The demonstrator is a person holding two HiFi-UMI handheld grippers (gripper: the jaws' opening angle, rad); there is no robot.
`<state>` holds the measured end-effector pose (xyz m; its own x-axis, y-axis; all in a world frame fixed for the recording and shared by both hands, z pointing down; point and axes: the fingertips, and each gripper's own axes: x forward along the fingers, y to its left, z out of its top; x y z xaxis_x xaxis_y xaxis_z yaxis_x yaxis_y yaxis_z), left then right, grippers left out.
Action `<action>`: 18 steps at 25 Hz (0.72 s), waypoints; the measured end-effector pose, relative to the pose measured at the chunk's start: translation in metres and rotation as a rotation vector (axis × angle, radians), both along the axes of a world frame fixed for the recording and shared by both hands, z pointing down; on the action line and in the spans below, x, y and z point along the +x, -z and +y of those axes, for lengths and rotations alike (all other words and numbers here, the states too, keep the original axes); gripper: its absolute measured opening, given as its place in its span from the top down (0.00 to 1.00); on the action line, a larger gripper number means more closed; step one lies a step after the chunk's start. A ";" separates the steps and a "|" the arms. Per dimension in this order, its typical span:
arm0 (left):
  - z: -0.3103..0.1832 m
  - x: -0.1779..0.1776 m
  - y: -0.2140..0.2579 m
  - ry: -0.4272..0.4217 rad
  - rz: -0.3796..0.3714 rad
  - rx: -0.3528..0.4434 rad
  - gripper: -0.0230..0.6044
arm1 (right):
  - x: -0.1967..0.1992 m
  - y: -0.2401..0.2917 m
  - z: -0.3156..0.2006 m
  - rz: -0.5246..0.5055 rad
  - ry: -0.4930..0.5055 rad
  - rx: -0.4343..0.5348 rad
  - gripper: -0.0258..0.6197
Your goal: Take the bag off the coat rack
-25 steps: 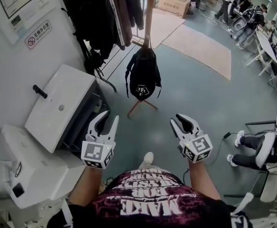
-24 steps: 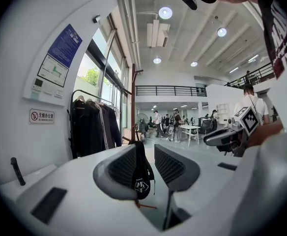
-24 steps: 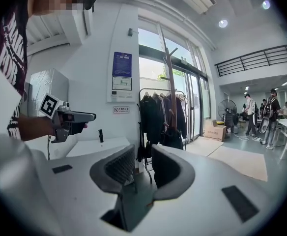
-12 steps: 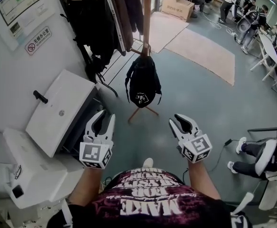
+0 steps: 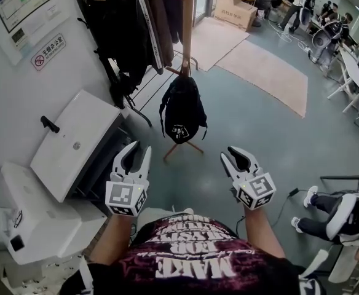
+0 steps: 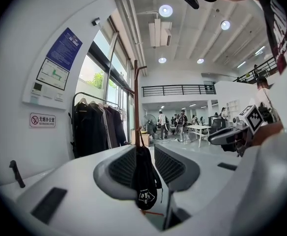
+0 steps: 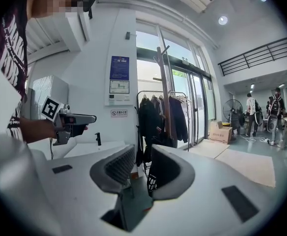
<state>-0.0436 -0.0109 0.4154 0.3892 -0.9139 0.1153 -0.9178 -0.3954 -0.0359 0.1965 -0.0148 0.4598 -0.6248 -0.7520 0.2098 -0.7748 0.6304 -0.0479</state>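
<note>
Left gripper view frames bag point(image 6: 144, 181) between my left gripper's point(image 5: 141, 150) wide empty jaws; head view shows it hanging well ahead. Right gripper point(image 5: 232, 154) also wide, empty. Bag now lower in frame.

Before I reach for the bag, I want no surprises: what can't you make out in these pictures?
The strap: head view, too small to tell how it sits on the coat rack.
Coat rack's top: head view, cut off by the upper edge.
Rack's feet: head view, partly behind the bag.
Bag's white label: print too small in every view.
Bag in the right gripper view: mostly behind a jaw.
</note>
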 end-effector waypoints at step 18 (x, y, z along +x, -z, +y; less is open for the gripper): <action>-0.062 -0.013 -0.012 -0.037 -0.025 -0.043 0.79 | -0.027 -0.010 -0.058 -0.019 0.002 -0.029 0.78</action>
